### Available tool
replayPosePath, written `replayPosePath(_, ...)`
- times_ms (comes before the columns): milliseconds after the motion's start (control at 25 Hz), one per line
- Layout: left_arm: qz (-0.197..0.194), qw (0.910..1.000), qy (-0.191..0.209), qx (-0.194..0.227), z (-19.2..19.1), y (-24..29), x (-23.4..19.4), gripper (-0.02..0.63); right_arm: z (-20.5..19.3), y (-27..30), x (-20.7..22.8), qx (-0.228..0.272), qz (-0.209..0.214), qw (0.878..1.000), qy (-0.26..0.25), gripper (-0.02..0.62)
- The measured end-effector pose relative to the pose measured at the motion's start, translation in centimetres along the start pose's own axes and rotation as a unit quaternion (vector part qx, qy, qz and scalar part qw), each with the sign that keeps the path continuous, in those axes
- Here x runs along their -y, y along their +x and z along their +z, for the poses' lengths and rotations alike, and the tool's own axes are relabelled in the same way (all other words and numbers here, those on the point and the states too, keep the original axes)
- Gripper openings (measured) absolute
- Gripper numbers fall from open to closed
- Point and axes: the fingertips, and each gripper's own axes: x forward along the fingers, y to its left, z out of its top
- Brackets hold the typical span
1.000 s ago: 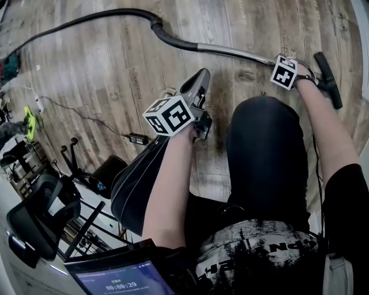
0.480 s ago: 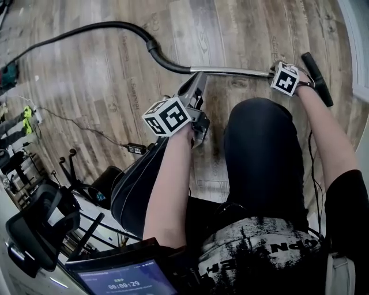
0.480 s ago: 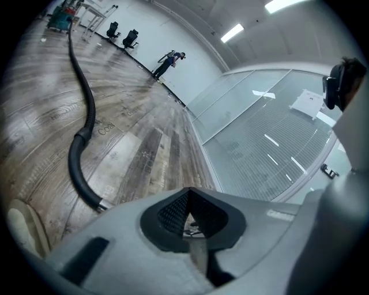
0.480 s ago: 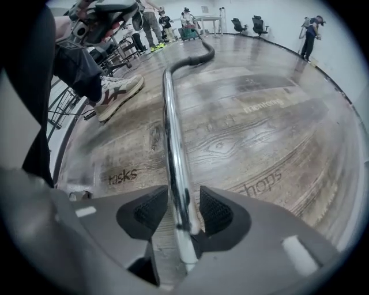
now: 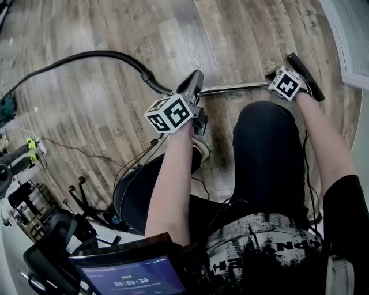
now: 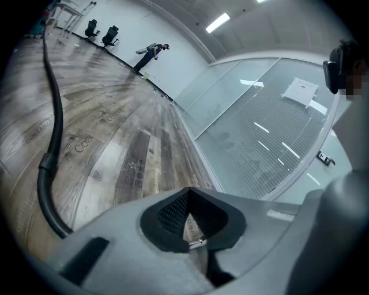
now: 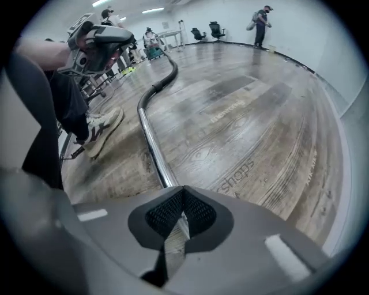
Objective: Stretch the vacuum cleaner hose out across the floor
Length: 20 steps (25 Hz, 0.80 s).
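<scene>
The black vacuum hose (image 5: 98, 56) curves in from the left to a cuff (image 5: 147, 76). From there a chrome tube (image 5: 236, 88) runs right to the black floor nozzle (image 5: 308, 72). My left gripper (image 5: 195, 78) hangs shut and empty over the cuff end, and its own view has the hose (image 6: 51, 144) down at the left. My right gripper (image 5: 281, 80) sits at the tube's nozzle end. Its jaws have just been closing and now meet (image 7: 183, 190). No thing shows between the pads; the tube (image 7: 151, 138) passes under them. Contact with the tube cannot be told.
My legs in black trousers (image 5: 265, 155) and a shoe (image 5: 199, 151) stand just behind the tube. A tablet (image 5: 135, 279), chair bases (image 5: 81, 190) and thin cables (image 5: 57, 144) lie at the lower left. A glass wall (image 6: 259, 127) runs along the right. People (image 7: 260, 17) stand far off.
In the head view the hose and chrome tube have shifted down towards my legs. My left gripper now covers the joint of hose and tube. The right gripper stays by the nozzle end.
</scene>
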Motion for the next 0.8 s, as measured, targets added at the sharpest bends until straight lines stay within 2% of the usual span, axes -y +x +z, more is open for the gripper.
replayPosePath(160, -0.022, 0.9996, 0.020, -0.004, 4.2, -1.8, 3.0, 0.000, 3.7, -7.8, -1.5, 0.032, -0.025, 0.998, 0.054, 0.006)
replayPosePath(240, -0.040, 0.9991, -0.002, 0.012, 7.5, -4.3, 5.7, 0.000, 6.5, -13.5, -3.1, 0.065, -0.028, 0.995, 0.076, 0.006)
replayPosePath(360, -0.063, 0.9944, -0.052, 0.067, 14.1, -9.1, 8.9, -0.002, 11.5, -22.2, -5.5, 0.119, -0.017, 0.988, 0.094, 0.006)
replayPosePath(520, -0.054, 0.9890, -0.081, 0.112, 20.7, -16.7, 10.9, -0.002, 18.3, -32.8, -9.6, 0.164, -0.002, 0.983, 0.084, 0.006)
replayPosePath(640, -0.035, 0.9899, -0.074, 0.116, 24.8, -21.7, 13.3, -0.001, 24.0, -39.6, -11.9, 0.191, 0.012, 0.979, 0.069, 0.006)
replayPosePath(800, -0.034, 0.9948, -0.024, 0.093, 29.3, -26.9, 18.9, -0.001, 30.0, -47.3, -14.5, 0.226, 0.031, 0.971, 0.073, 0.006)
